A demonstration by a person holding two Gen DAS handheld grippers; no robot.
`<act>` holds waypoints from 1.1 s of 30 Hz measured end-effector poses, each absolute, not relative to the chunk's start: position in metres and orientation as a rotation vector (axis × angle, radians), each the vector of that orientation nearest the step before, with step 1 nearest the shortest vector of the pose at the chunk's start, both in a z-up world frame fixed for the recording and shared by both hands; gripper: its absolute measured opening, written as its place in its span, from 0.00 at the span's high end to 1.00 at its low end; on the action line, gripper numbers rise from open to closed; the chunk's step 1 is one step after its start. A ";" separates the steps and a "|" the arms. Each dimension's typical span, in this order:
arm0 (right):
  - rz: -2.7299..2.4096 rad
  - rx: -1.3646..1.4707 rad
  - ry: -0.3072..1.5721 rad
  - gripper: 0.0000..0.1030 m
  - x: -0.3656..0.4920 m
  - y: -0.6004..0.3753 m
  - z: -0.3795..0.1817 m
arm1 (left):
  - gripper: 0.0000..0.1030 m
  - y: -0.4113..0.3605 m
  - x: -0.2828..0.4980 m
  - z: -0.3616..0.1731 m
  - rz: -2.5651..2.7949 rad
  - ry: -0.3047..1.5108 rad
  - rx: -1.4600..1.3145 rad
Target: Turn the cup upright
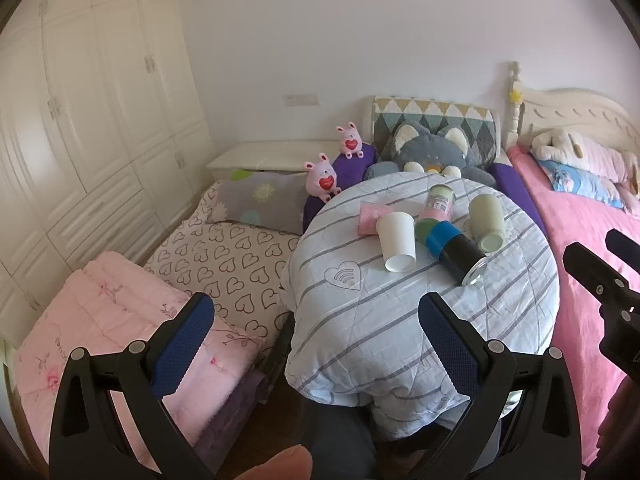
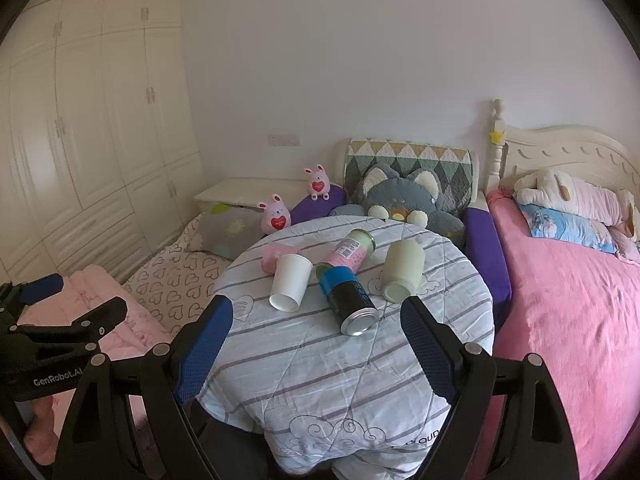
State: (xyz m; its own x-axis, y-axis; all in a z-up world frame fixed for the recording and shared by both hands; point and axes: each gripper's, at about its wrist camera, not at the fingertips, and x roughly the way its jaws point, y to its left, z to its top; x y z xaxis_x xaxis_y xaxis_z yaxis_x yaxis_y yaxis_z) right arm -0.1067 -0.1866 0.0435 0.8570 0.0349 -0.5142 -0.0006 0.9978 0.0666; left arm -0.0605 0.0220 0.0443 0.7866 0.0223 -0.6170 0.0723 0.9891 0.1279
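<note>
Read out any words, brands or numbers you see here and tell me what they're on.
"GenRobot.AI": white lettering on the left gripper body, seen from the right wrist view.
"CLOUD", partly cut off: stitched on the striped quilt near its front edge.
Printed label on the pink and green can: too small to read.
Lettering on the black and blue can: too blurred to read.

Matt white paper cup (image 2: 290,282); glossy metal-ended can (image 2: 349,300); quilted cloth cover (image 2: 320,368).
</note>
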 end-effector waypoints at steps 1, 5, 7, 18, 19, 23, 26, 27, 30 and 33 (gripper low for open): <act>0.018 0.064 0.542 0.16 -0.106 -0.186 0.043 | 0.00 0.021 -0.061 0.044 -0.027 0.665 0.148; 0.020 0.064 0.541 0.16 -0.106 -0.186 0.042 | 0.00 0.021 -0.061 0.043 -0.025 0.667 0.150; 0.021 0.058 0.545 0.16 -0.104 -0.184 0.043 | 0.00 0.021 -0.059 0.043 -0.025 0.670 0.151; 0.029 0.050 0.566 0.16 -0.090 -0.179 0.041 | 0.00 0.026 -0.046 0.039 -0.015 0.683 0.144; 0.029 0.048 0.566 0.16 -0.090 -0.178 0.040 | 0.00 0.027 -0.043 0.038 -0.014 0.686 0.142; 0.032 0.045 0.582 0.16 -0.085 -0.177 0.037 | 0.00 0.030 -0.039 0.034 -0.008 0.693 0.141; 0.036 0.040 0.594 0.16 -0.081 -0.173 0.034 | 0.00 0.033 -0.033 0.030 -0.004 0.702 0.135; 0.037 0.038 0.598 0.16 -0.078 -0.171 0.033 | 0.00 0.035 -0.031 0.028 -0.003 0.705 0.134; 0.040 0.033 0.612 0.16 -0.068 -0.167 0.031 | 0.00 0.038 -0.024 0.025 0.002 0.713 0.130; 0.046 0.022 0.635 0.16 -0.054 -0.164 0.025 | 0.00 0.041 -0.016 0.020 0.009 0.725 0.127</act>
